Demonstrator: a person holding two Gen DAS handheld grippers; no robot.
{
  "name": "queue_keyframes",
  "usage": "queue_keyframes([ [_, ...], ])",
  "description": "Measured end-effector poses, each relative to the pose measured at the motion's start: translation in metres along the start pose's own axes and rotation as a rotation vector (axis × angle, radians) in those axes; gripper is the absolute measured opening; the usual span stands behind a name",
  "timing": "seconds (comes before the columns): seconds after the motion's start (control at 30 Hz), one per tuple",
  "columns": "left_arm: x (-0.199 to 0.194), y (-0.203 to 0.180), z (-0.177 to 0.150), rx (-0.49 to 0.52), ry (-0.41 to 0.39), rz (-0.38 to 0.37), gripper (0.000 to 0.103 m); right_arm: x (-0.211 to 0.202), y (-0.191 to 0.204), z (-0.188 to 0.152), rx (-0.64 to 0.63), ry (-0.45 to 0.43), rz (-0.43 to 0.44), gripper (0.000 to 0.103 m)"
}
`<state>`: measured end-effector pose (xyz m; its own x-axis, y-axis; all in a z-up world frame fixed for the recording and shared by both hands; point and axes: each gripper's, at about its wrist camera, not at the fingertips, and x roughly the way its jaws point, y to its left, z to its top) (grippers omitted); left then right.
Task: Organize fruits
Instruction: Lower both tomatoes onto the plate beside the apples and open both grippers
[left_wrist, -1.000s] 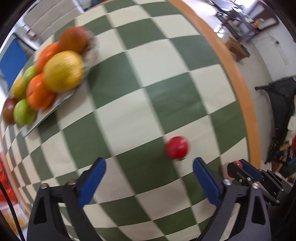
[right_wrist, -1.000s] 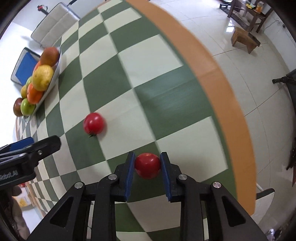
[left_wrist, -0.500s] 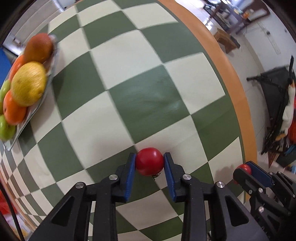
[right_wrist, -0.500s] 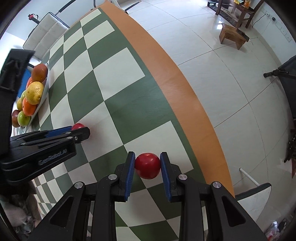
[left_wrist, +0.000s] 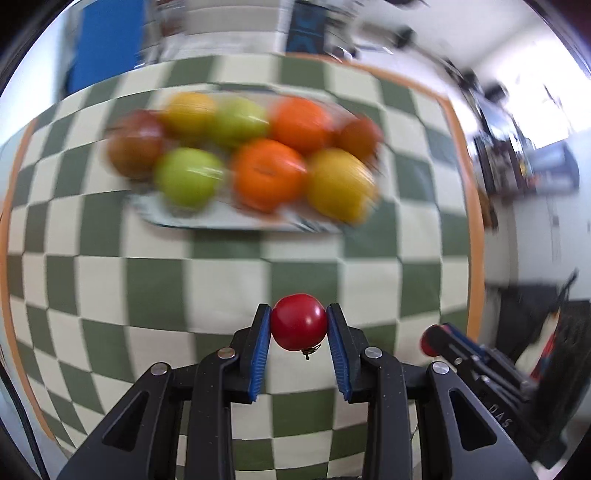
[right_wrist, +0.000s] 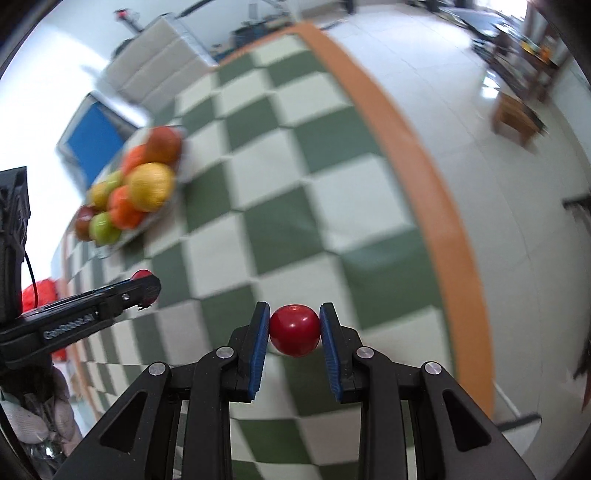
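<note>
The checkered worktop (left_wrist: 221, 280) carries a fruit plate (left_wrist: 236, 225), already heaped with blurred apples and oranges. On the near side of that plate, lifted off the cloth, the left claw (left_wrist: 299, 328) is clamped on one red tomato (left_wrist: 299, 326); the right claw (right_wrist: 294, 330) pinches the other tomato (right_wrist: 294, 329), probably both bound for the heap

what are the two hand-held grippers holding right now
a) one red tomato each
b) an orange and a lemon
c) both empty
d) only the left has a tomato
a: the left hand-held gripper is shut on a red tomato, and the right hand-held gripper on another red tomato.
</note>
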<state>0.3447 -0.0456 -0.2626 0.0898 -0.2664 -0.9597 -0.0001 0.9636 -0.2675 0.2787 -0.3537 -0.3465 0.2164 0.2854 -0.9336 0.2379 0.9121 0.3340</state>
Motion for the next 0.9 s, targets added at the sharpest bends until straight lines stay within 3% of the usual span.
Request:
queue_keyframes([
  [0.2, -0.001, 0.06, 0.038, -0.185, -0.024, -0.022, 0.028, 0.033, 0.092, 0.036, -0.087, 0.024, 0.167, 0.03],
  [0.33, 0.014, 0.081, 0.059, -0.25, -0.003, -0.049, 0.028, 0.062, 0.147, 0.059, -0.131, 0.033, 0.232, 0.03],
  [0.6, 0.041, 0.102, 0.077, -0.313, 0.048, -0.075, 0.028, 0.122, 0.207, 0.086, -0.191, 0.121, 0.222, 0.03],
  [0.9, 0.046, 0.112, 0.082, -0.341, 0.075, -0.095, 0.032, 0.145, 0.231, 0.089, -0.25, 0.138, 0.183, 0.031],
])
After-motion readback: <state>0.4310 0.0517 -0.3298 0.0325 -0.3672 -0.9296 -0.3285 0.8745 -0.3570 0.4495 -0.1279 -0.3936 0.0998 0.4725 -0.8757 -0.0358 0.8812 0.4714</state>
